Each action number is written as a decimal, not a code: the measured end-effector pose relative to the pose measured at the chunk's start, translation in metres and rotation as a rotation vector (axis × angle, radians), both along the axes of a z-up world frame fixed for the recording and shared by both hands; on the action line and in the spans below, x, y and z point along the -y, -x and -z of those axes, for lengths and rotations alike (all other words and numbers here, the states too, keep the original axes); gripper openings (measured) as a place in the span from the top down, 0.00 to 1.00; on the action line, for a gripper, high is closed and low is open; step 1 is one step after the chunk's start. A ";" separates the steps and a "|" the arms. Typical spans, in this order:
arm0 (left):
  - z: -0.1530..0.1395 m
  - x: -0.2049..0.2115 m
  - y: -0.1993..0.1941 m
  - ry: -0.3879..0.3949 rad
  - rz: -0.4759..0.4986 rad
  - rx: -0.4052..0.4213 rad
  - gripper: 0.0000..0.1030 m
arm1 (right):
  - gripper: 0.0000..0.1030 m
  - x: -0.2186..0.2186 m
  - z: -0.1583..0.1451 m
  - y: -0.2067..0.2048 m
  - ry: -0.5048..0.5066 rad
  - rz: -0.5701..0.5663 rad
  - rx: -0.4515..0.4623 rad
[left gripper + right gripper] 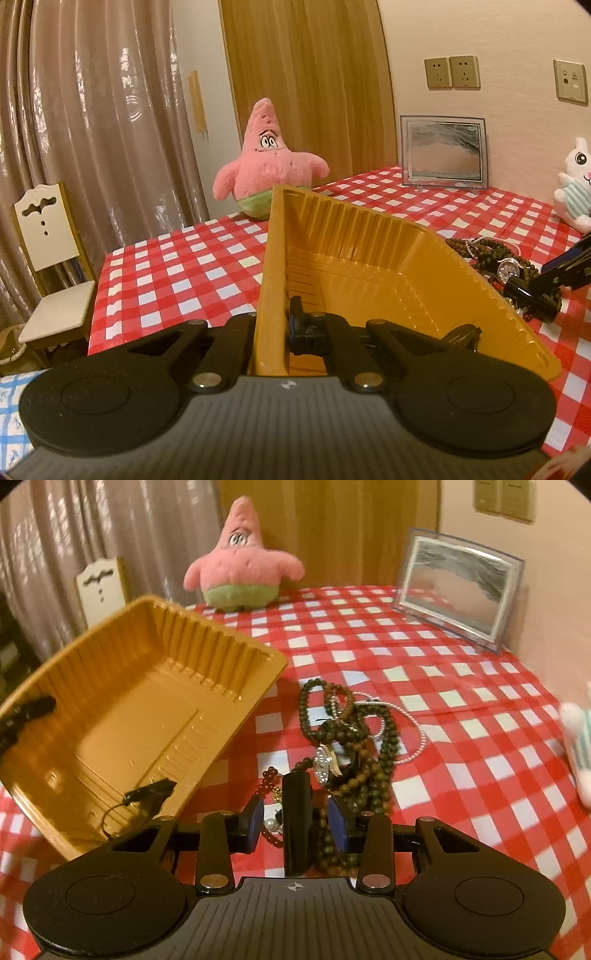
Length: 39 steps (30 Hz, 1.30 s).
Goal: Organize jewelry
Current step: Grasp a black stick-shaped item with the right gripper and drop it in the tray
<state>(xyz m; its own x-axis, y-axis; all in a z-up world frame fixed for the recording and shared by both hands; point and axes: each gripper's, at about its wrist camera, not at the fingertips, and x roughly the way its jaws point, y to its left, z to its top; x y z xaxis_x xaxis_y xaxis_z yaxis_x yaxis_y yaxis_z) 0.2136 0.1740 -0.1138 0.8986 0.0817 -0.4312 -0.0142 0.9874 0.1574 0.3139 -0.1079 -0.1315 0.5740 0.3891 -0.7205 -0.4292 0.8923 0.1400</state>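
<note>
**Red-check worktop: black tube between right tongs, tray pinched by left**

Checked worktop (pixel 424 672) carries a tangled bead pile (pixel 351 738). Right tongs (pixel 300 821) open, astride a black tube (pixel 295 812), pads clear. Tube looks rigid, smooth, likely slippery: grip mid-length. Left tongs (pixel 271 332) clamped shut on the gold tray (pixel 369 258) wall; thin, flexible plastic.

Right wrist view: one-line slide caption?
Right claw open around a black tube beside tangled bead jewelry; the tilted yellow tray waits alongside.
</note>
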 end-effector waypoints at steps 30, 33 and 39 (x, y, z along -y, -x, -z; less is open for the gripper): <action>0.001 0.000 0.002 0.001 -0.008 -0.003 0.98 | 0.79 -0.065 -0.029 0.004 -0.305 -0.158 -0.080; 0.001 0.000 0.001 -0.001 -0.006 -0.004 0.98 | 0.79 -0.079 -0.021 0.004 -0.325 -0.181 -0.127; 0.002 -0.001 0.000 0.001 -0.008 -0.005 0.98 | 0.79 -0.098 -0.001 0.002 -0.313 -0.221 -0.192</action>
